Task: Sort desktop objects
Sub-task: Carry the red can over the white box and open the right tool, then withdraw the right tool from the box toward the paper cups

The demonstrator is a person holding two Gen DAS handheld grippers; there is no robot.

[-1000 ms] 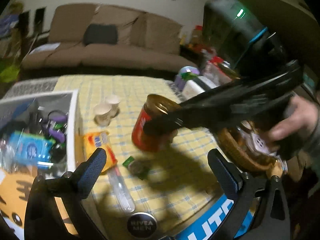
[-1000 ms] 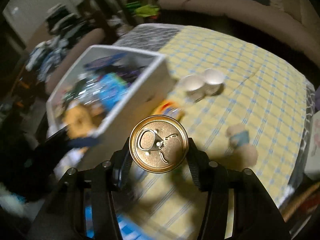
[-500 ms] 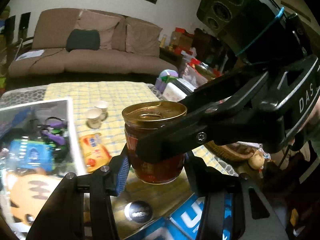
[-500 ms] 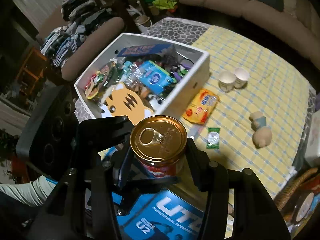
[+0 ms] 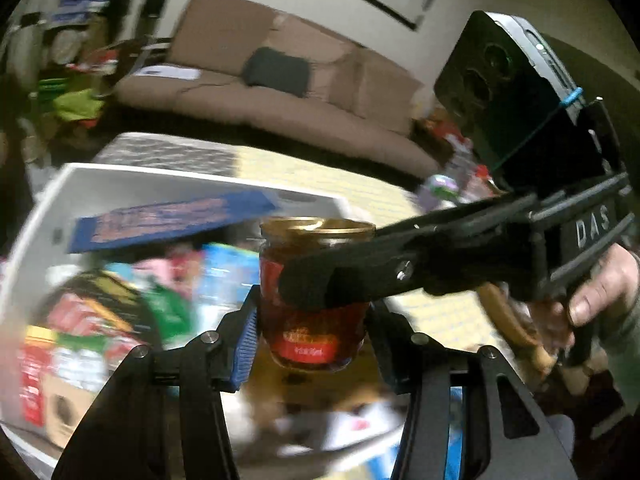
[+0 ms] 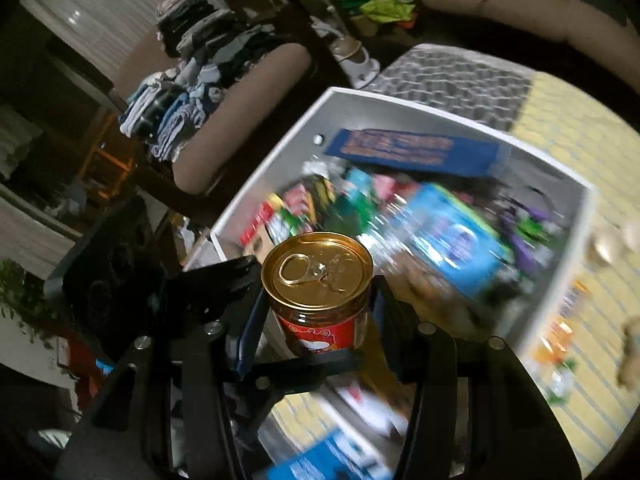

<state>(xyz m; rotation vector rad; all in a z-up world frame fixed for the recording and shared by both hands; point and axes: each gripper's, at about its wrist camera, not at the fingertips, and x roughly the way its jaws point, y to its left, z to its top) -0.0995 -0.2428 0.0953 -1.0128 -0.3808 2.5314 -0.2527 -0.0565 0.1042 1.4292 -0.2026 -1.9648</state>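
Note:
A glass jar [image 5: 316, 292] with a gold pull-tab lid and red label is held in the air by both grippers. My left gripper [image 5: 314, 332] is shut on its lower body. My right gripper [image 6: 318, 312] is shut on the jar [image 6: 320, 292] just under the lid; its black finger crosses the jar in the left wrist view. The jar hangs over the near edge of a white box [image 5: 132, 176] full of packets, also shown in the right wrist view [image 6: 400, 104].
A blue flat pack [image 5: 168, 220] lies at the back of the box. The yellow checked tablecloth [image 6: 592, 152] holds small cups [image 6: 612, 240] and an orange packet [image 6: 568, 320]. A brown sofa [image 5: 280, 92] stands behind. A chair piled with clothes [image 6: 200, 92] stands left of the box.
Both grippers have carried the jar left, from over the tablecloth to over the white box. My left gripper, open a second ago, closed on the jar.

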